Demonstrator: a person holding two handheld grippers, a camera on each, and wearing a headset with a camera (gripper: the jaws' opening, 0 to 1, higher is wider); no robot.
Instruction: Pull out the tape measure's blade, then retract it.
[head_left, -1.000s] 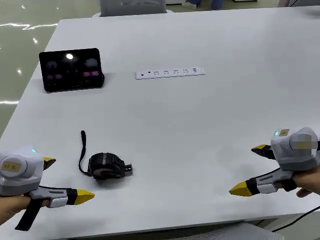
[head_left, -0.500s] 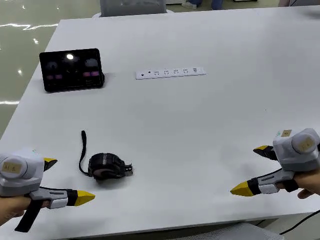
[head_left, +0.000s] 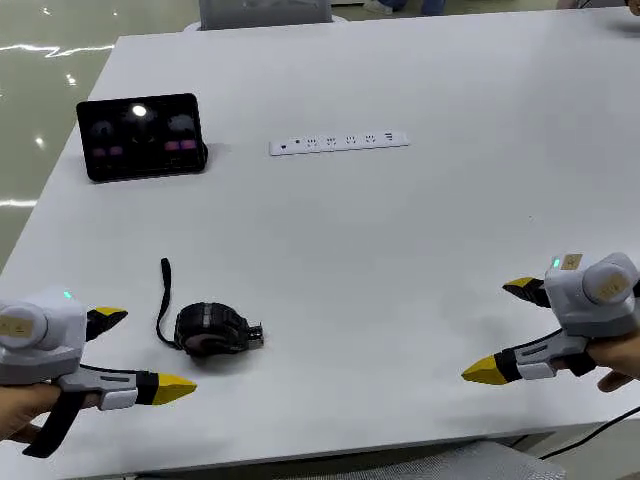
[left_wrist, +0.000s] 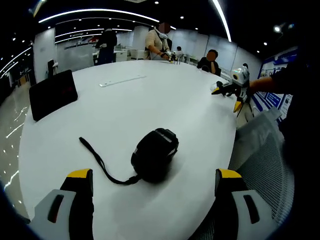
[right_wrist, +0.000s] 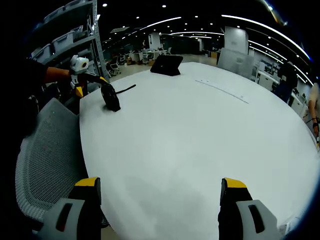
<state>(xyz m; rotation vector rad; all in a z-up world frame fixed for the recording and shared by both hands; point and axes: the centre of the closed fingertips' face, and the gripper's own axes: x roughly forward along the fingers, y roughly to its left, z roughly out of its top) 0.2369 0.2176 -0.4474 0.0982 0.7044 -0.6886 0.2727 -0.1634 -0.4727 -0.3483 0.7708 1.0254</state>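
The tape measure (head_left: 212, 330) sits on the white table (head_left: 420, 230) near the front-left edge, with the blade tucked in and its black strap (head_left: 163, 298) trailing toward the far side. The left gripper (head_left: 155, 350) hovers just beside it — jaws spread wide, holding nothing. The right gripper (head_left: 489, 331) is well apart near the right edge, also wide open and empty. Farther back there's a dark tablet (head_left: 141, 137) and a white power strip (head_left: 339, 143).
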